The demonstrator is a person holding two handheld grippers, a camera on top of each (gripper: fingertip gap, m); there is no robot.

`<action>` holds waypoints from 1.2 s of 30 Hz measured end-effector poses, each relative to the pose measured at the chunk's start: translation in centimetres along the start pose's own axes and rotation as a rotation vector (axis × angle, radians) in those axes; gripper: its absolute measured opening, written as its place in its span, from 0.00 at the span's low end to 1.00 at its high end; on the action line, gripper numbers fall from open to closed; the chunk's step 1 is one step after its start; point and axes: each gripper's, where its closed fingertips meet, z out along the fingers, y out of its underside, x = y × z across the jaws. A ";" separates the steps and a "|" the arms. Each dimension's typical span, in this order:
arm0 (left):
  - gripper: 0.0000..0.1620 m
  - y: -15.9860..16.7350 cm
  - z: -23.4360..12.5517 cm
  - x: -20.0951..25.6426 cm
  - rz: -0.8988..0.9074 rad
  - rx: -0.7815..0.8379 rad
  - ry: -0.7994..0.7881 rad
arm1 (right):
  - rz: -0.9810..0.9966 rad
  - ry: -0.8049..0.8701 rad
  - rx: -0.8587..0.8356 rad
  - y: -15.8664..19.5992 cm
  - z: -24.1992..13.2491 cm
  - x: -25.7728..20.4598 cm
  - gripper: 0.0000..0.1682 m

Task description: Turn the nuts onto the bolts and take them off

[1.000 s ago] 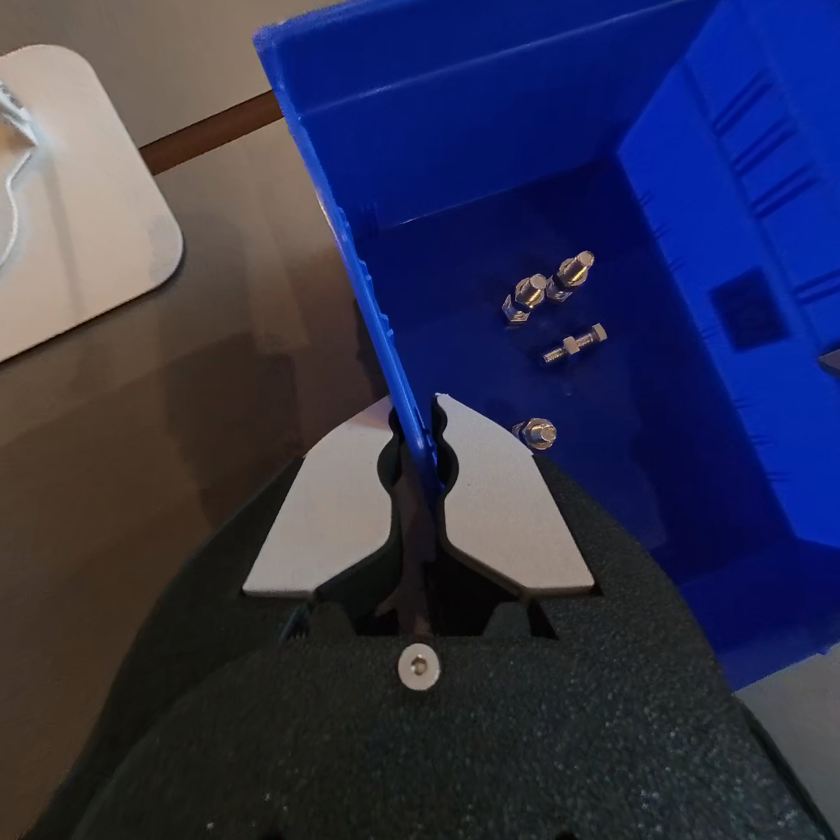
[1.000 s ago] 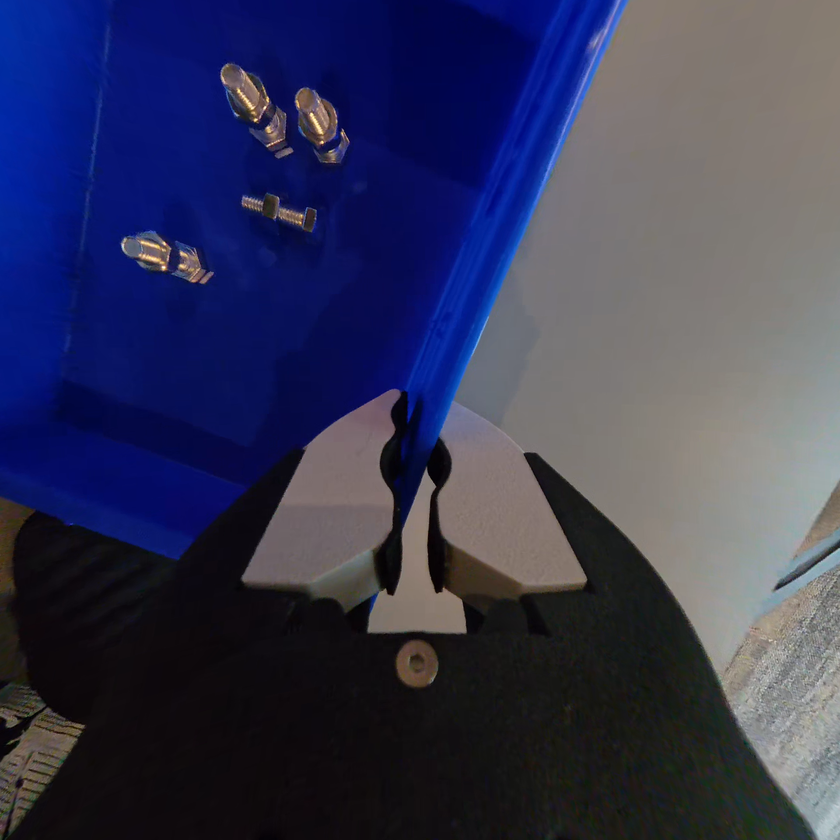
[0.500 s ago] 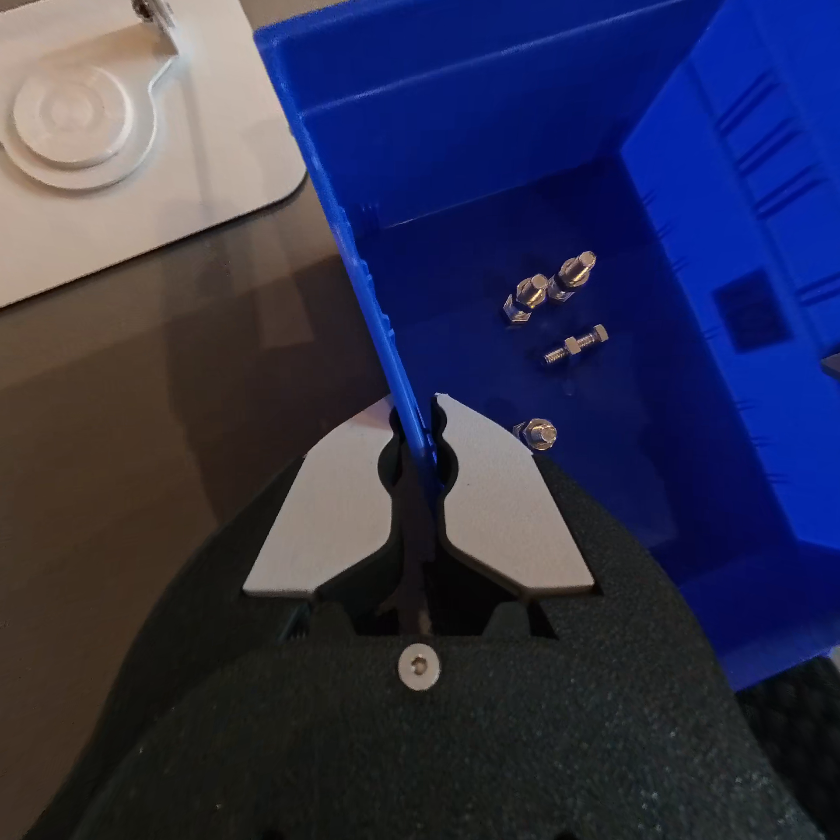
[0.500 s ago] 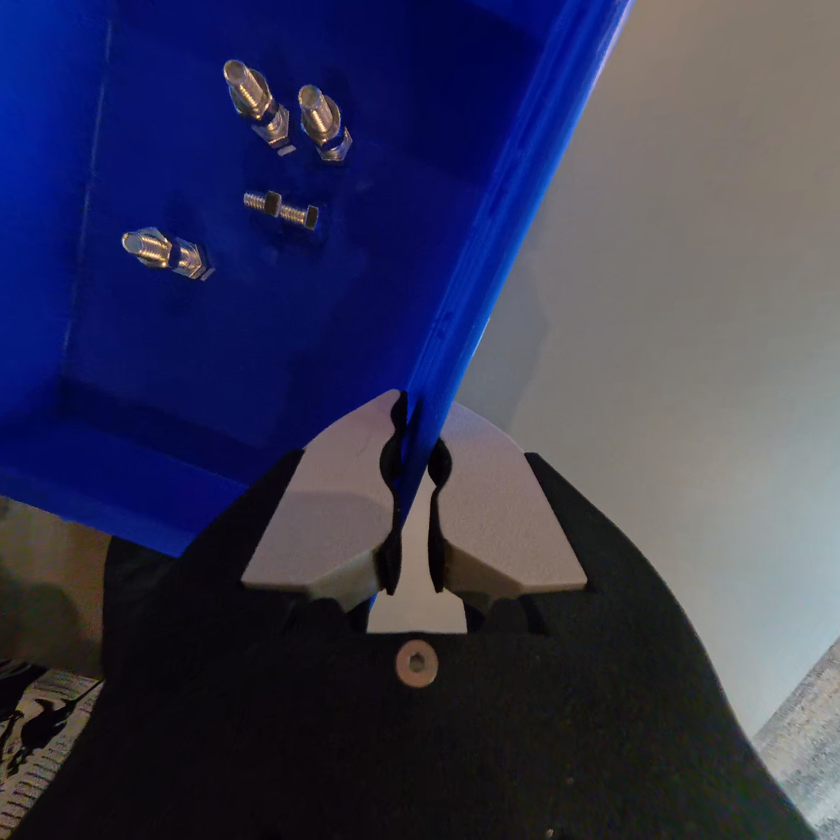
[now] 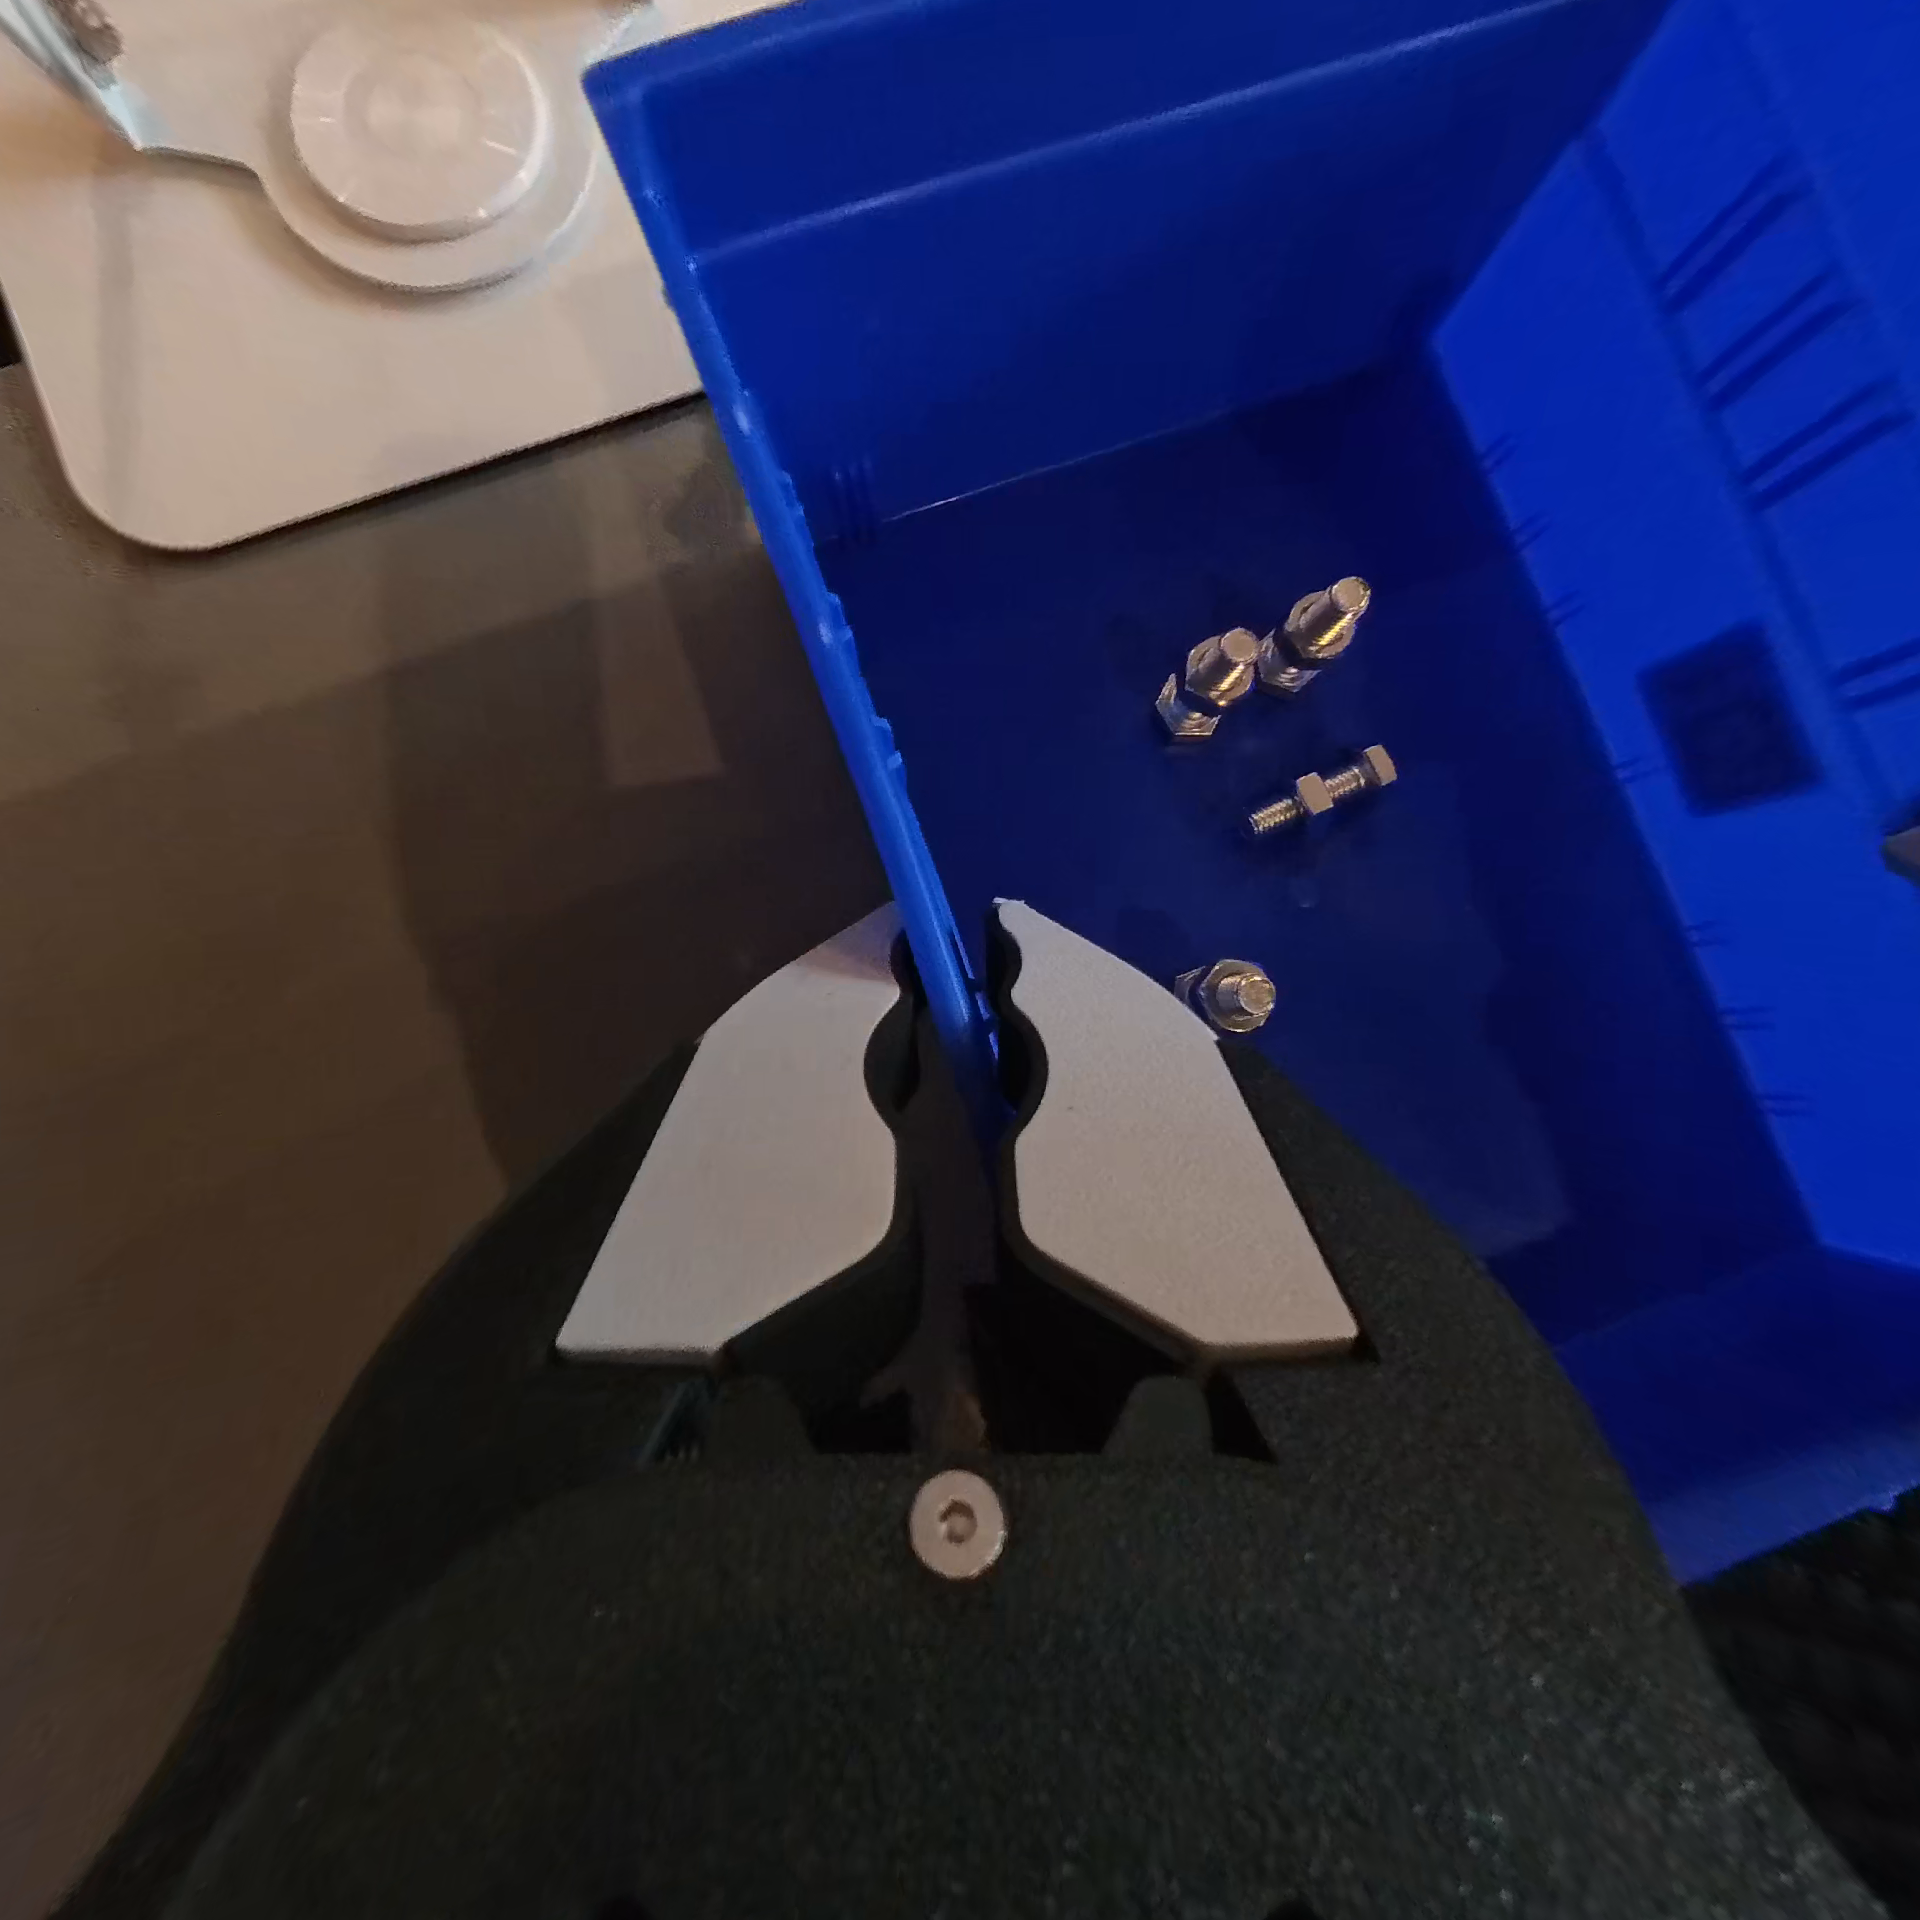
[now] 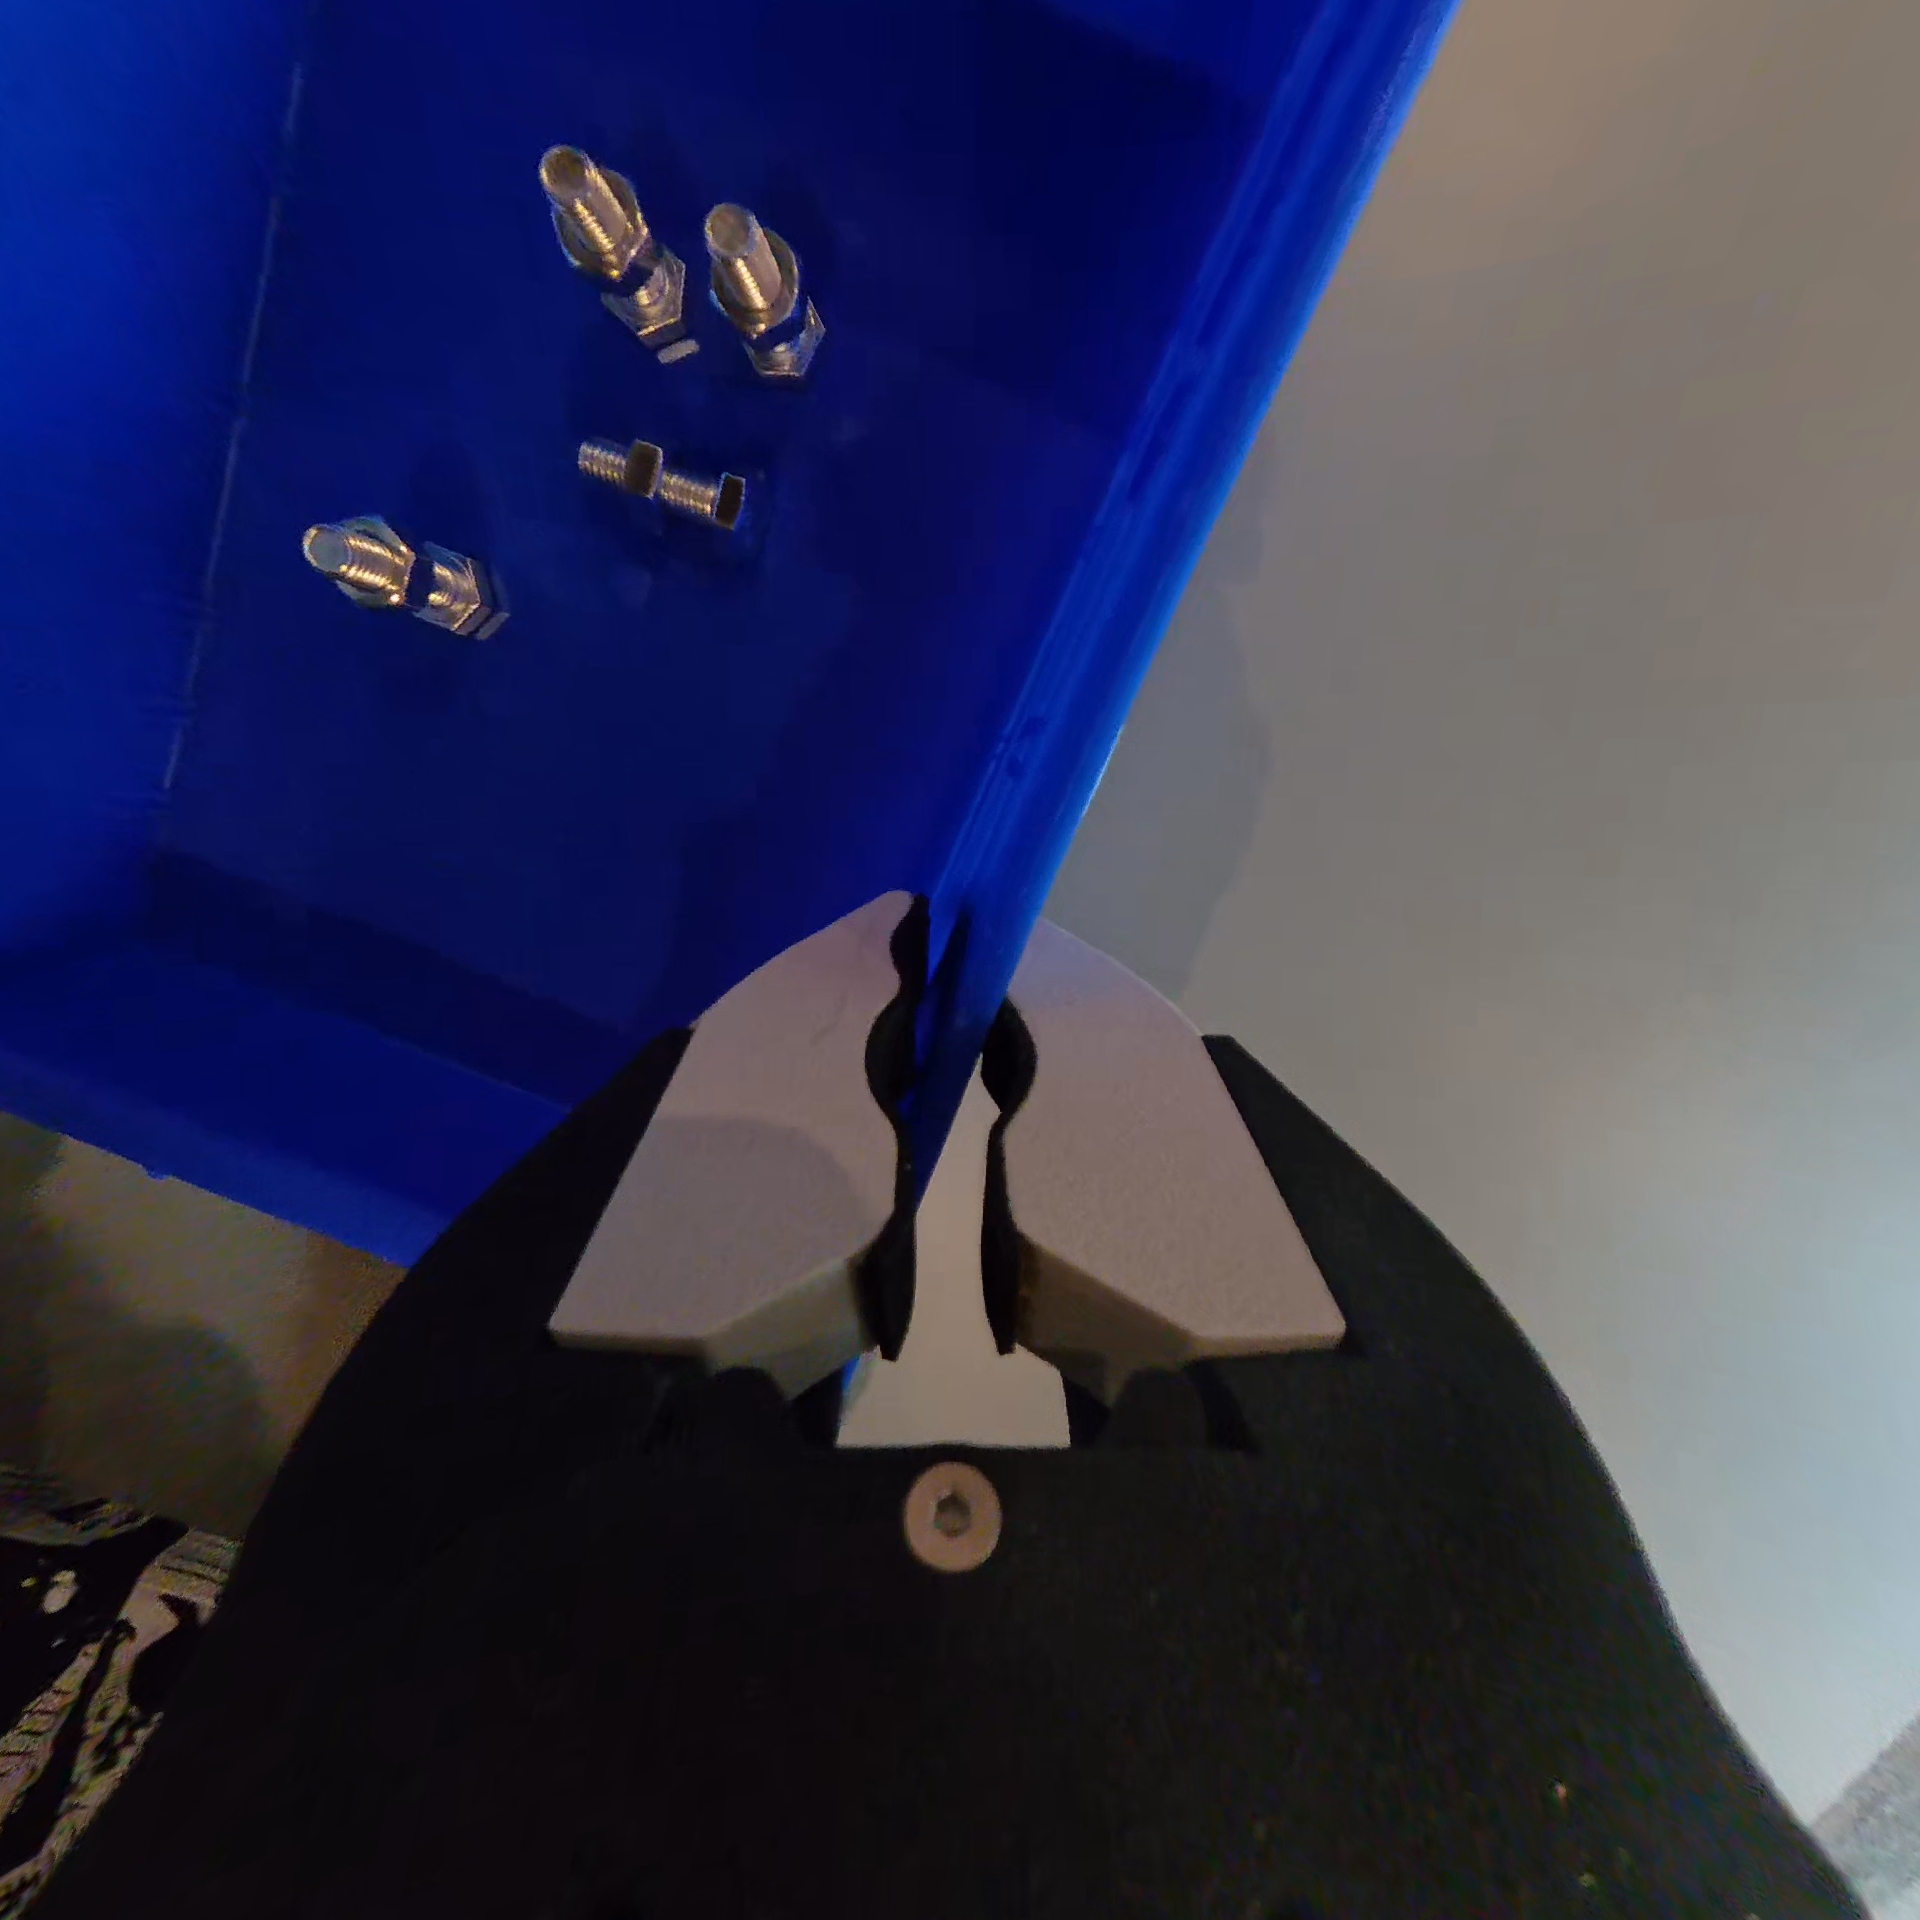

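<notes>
Right gripper point(image 6: 940, 925): clamped on blue bin point(image 6: 1143, 582) wall, 6 o'clock.
Bolts point(image 6: 665, 488): four with nuts on bin floor, 11 o'clock.

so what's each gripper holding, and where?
Both hold the blue bin: left gripper is shut on one side wall's rim, right gripper on the opposite wall's rim.
</notes>
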 end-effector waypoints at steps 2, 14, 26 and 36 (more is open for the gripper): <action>0.06 0.3 -0.3 -0.7 -0.004 0.001 -0.006 | -0.009 -0.007 0.002 -0.2 0.1 -0.8 0.04; 0.06 1.4 -1.5 -3.5 -0.016 0.004 -0.036 | -0.048 -0.027 0.016 -1.3 0.5 -3.7 0.06; 0.11 2.2 -1.8 -4.5 0.009 -0.007 -0.036 | -0.075 -0.039 0.052 -1.6 1.1 -4.7 0.10; 0.53 0.1 -7.6 -8.2 -0.022 0.194 -0.050 | 0.019 -0.140 0.403 -5.3 -5.1 -5.7 0.46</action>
